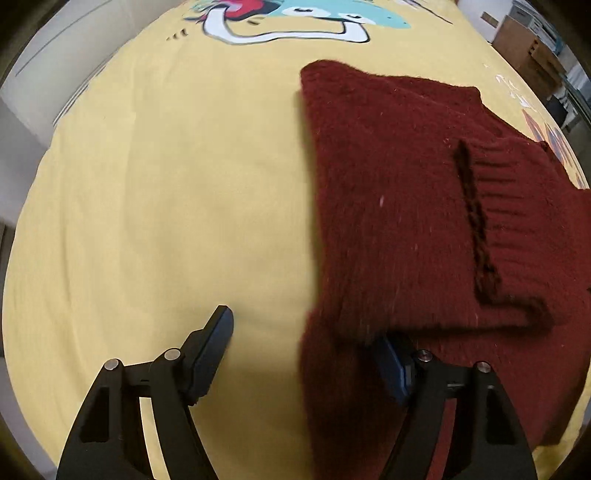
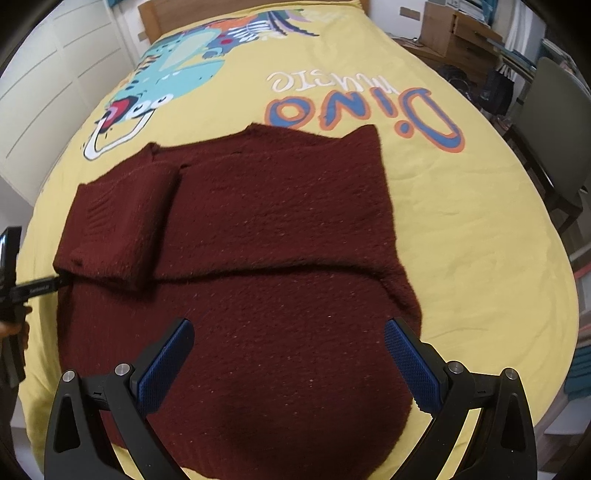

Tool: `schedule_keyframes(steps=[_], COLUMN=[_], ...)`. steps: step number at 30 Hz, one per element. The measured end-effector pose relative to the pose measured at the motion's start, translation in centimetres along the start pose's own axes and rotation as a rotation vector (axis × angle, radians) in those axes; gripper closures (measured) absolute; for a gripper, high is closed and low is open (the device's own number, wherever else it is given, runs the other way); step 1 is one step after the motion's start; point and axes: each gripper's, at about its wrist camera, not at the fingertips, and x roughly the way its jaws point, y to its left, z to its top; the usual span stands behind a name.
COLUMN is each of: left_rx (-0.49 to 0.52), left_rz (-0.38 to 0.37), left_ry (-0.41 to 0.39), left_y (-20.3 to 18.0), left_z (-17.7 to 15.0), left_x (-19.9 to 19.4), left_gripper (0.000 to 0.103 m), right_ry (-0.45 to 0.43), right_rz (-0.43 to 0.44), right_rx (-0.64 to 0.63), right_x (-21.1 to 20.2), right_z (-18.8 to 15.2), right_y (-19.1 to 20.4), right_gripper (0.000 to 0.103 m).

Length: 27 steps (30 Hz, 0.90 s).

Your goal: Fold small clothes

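A dark red knitted sweater point(image 2: 266, 229) lies flat on the yellow bedspread point(image 2: 461, 229), folded across its middle with a ribbed sleeve laid over its left part. In the left wrist view the sweater point(image 1: 399, 192) fills the right half. My left gripper point(image 1: 306, 343) is open at the sweater's left edge; its right finger is tucked under the folded layer, its left finger point(image 1: 214, 343) rests over bare bedspread. It also shows at the left edge of the right wrist view point(image 2: 33, 288). My right gripper point(image 2: 288, 354) is open and empty, hovering over the near part of the sweater.
The bedspread carries a dinosaur print point(image 2: 166, 74) and "Dino music" lettering point(image 2: 365, 103). White cupboard doors point(image 2: 40, 85) stand on the left. Cardboard boxes point(image 2: 458, 29) and a chair point(image 2: 554, 122) stand beside the bed on the right.
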Motion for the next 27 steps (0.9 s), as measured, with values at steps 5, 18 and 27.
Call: schedule_keyframes(steps=[5, 18, 27], left_rx=[0.078, 0.039, 0.033], left_rz=[-0.072, -0.125, -0.133], left_ry=[-0.031, 0.003, 0.009], left_y=[-1.6, -1.2, -0.7], left_z=[0.7, -0.2, -0.5], left_x=[-0.4, 0.5, 0.0], left_gripper=[0.087, 0.090, 0.090], right_ry=[0.004, -0.019, 0.070], right_rz=[0.003, 0.116, 0.122], right_rx=[-0.067, -0.537, -0.688], right_x=[0.6, 3.1, 7.8], right_z=[0.9, 4.8, 5.3], right_y=[3.0, 20.5, 26.7], right_gripper=[0.000, 0.000, 0.007])
